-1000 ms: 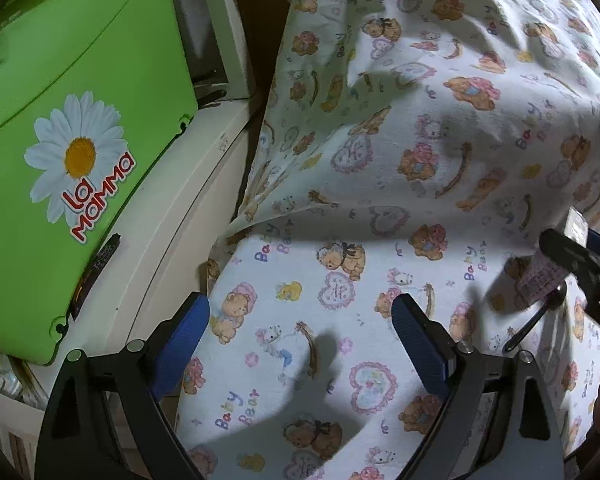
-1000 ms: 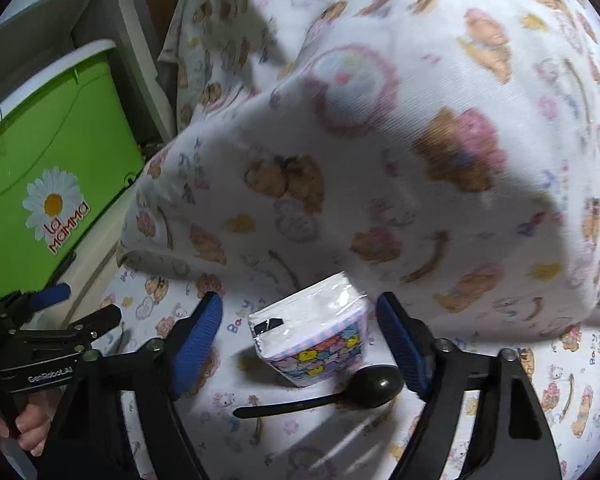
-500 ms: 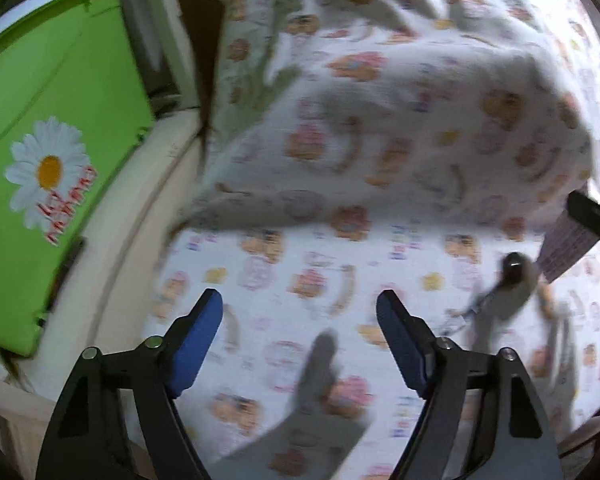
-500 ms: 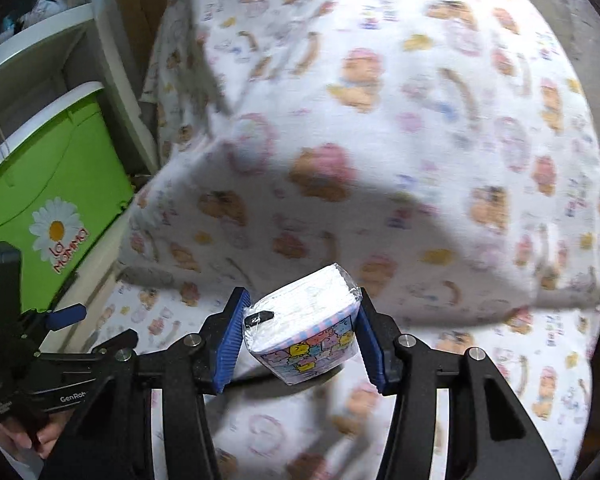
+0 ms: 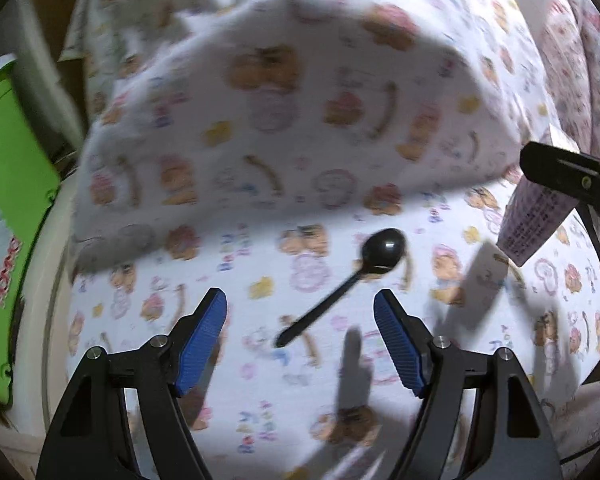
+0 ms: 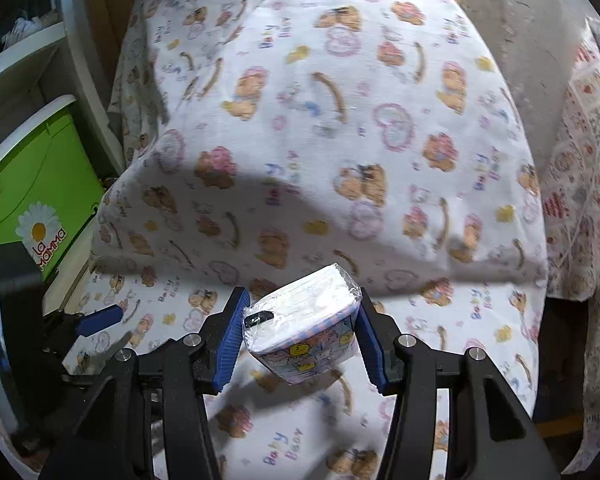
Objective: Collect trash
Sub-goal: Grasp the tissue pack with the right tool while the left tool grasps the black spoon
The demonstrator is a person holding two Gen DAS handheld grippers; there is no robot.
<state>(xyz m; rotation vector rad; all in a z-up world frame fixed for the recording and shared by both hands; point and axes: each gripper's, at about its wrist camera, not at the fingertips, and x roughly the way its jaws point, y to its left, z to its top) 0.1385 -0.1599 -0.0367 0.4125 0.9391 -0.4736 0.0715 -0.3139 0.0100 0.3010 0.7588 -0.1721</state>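
A black plastic spoon lies on the bear-print sheet, its bowl pointing up and right. My left gripper hovers over it, open, with the tip of the handle just ahead of and between the blue pads. A small wrapped tissue pack with cartoon print sits in my right gripper, which is shut on it and holds it above the sheet. In the left wrist view the pack shows at the right edge under a black finger. One blue pad of the left gripper shows at the lower left in the right wrist view.
A big pillow in the same bear print fills the back of the bed. A green bin with a daisy logo stands left, beyond the white bed rail. A red-patterned cloth hangs at the right.
The left gripper swept right across the bed, narrowed its jaws, and now faces the spoon. The right gripper closed on the tissue pack and lifted it off the sheet.
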